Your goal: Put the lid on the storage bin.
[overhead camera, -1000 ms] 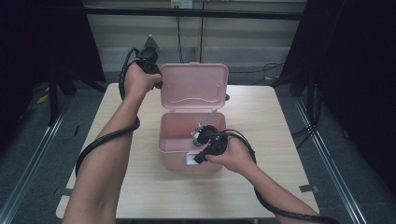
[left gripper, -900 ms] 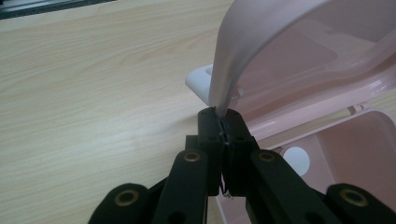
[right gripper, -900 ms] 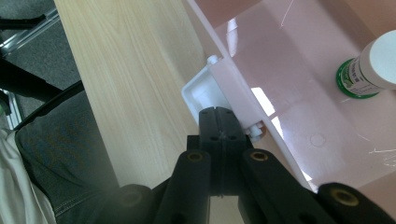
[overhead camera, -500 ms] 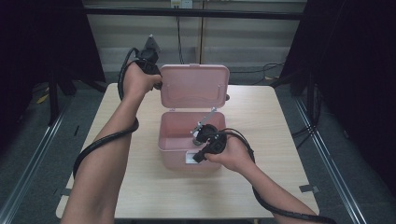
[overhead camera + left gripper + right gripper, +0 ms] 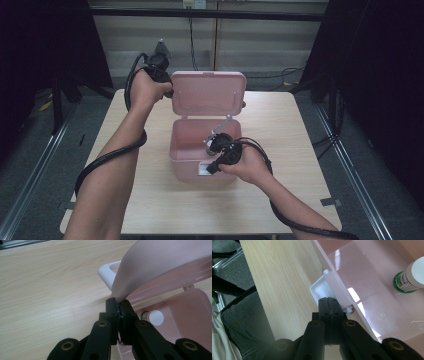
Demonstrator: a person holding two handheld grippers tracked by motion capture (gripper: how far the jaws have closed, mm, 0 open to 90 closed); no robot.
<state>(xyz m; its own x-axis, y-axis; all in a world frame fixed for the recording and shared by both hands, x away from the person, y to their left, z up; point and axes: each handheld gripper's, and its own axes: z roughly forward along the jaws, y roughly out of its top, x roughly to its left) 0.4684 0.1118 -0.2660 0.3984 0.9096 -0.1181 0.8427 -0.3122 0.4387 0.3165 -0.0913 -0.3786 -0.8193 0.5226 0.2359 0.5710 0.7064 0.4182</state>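
Note:
A pink plastic box (image 5: 187, 167) stands mid-table with its lid (image 5: 210, 97) raised nearly upright. My left gripper (image 5: 169, 91) is at the lid's left edge. In the left gripper view my left gripper (image 5: 120, 305) is shut on a corner of the lid (image 5: 162, 262), next to a white handle (image 5: 106, 272). My right gripper (image 5: 212, 168) sits at the box's front rim. There my right gripper (image 5: 328, 301) is shut, lying against the rim beside the white latch (image 5: 318, 291). A white-capped bottle with a green label (image 5: 409, 277) lies inside the box.
The wooden table (image 5: 300, 190) has bare room on all sides of the box. Both grippers' cables trail along the person's forearms. Dark curtains and floor rails flank the table, and the person's lap (image 5: 249, 322) is just off its near edge.

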